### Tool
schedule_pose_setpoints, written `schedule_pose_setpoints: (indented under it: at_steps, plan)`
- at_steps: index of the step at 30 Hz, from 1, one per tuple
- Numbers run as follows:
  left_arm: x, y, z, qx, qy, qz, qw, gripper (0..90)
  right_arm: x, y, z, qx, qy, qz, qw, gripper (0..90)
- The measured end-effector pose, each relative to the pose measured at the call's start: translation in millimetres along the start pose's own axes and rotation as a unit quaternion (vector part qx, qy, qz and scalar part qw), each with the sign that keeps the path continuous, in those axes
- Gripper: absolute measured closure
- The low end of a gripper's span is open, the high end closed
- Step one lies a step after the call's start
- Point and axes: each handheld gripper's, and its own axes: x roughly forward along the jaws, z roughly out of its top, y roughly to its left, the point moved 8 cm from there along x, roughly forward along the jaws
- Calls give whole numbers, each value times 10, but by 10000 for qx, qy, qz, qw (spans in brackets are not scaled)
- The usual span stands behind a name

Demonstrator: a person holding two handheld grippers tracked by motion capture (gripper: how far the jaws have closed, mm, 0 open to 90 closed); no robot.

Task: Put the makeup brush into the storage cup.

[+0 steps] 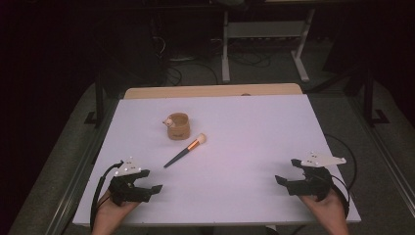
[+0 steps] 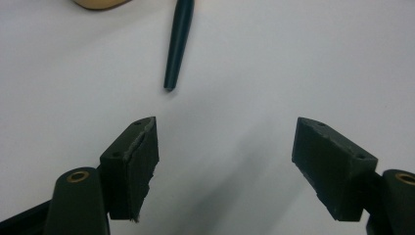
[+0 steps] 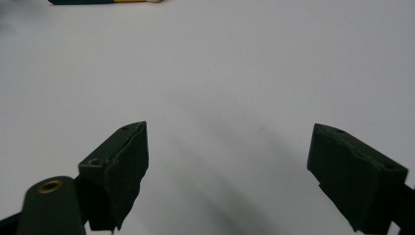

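A makeup brush (image 1: 186, 150) with a dark handle, copper ferrule and pale bristles lies slanted on the white table (image 1: 244, 127). Just behind it stands a tan wooden cup (image 1: 178, 126) with a small figure on its rim. My left gripper (image 1: 149, 182) rests at the near left, open and empty. In the left gripper view the brush handle's tip (image 2: 172, 73) lies a short way beyond the jaws. My right gripper (image 1: 288, 171) sits at the near right, open, with bare table between its jaws. The brush (image 3: 105, 1) shows at the top edge of the right gripper view.
A wooden board edge (image 1: 210, 91) lines the table's far side. Beyond it are a desk frame's white legs (image 1: 226, 54) and cables on the dark floor. Metal rails run along both sides of the table.
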Motion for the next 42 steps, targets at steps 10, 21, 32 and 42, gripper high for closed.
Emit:
schedule_pose_setpoints:
  at_steps: [10,21,32,42]
  plan:
    - [53,20,75,-51,-108,-37,9999,246,-10,-36,-2,16,22,-18,10000,148]
    - [111,5,218,-7,-136,-157,9998,249,-30,-52,-5,-18,-6,32,10000,148]
    - [218,20,436,145,-13,-204,9997,278,-19,-69,-14,12,41,55,10000,149]
    - [269,8,684,338,45,-224,9992,292,-29,-54,-6,2,49,79,10000,150]
